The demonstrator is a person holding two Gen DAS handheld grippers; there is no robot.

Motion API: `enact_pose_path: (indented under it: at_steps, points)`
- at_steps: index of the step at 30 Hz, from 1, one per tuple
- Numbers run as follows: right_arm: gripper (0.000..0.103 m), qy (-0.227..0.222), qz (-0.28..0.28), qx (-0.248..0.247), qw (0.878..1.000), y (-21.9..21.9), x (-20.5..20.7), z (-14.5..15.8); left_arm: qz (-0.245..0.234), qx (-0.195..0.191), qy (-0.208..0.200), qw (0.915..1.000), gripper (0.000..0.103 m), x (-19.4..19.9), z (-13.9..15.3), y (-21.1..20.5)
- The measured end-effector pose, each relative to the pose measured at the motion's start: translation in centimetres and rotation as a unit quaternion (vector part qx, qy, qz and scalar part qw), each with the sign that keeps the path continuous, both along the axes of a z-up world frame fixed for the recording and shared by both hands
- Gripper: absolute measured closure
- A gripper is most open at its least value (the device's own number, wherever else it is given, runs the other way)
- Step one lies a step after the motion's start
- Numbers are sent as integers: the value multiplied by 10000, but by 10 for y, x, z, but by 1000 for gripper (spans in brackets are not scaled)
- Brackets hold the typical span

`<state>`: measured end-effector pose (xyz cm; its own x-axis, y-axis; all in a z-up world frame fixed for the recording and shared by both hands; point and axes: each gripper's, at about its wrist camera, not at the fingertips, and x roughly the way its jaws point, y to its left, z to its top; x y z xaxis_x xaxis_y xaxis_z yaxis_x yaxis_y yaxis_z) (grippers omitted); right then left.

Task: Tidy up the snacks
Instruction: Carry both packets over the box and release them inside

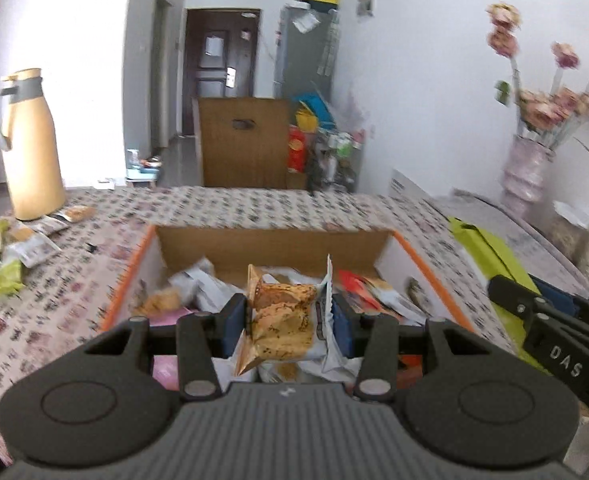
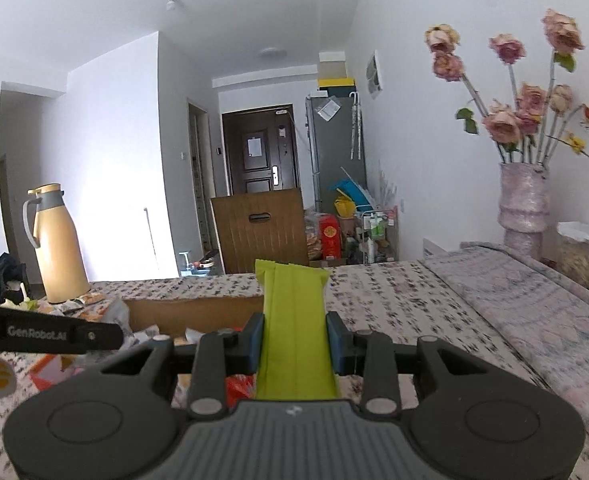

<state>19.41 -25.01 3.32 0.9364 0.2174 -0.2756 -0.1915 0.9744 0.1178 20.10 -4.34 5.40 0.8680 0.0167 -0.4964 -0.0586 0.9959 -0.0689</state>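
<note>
Both grippers are black plastic with blue pads (image 1: 230, 330) on the fingers. Each has a gray ribbed base, two big round discs and silver screws. White letters mark them.

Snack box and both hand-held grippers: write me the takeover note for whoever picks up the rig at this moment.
Left hand-held gripper: shut on a clear-wrapped pastry packet, held above the orange-edged cardboard box.
Right hand-held gripper: shut on a long lime-green packet, held beside the box to its right.
Done: the box already holds several packets.
Left: both held packets are not yet placed. More loose snacks lie on the patterned tablecloth near the tan thermos jug, to the box's left. Likely next is to set both down in the box, then fetch that pile.
</note>
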Motion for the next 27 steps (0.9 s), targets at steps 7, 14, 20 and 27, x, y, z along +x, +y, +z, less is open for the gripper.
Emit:
enact_pose_path:
  at_steps: [7,14,20,27]
  points:
    - [71,185,5,-4,9998,27,51,3,441,-30,-59,9990,57,30,-3,32]
    - [71,337,-21,41,9994,46,85,-16,740,121,-91,9971,57,49,-24,48]
    - [71,434,56,-23,9990,51,92,-31,644,204,-134,9976,55,55,-39,51]
    - [50,428,-69,-50,9990,49,91,-32,766,81,-422,9961,0,43,-35,56]
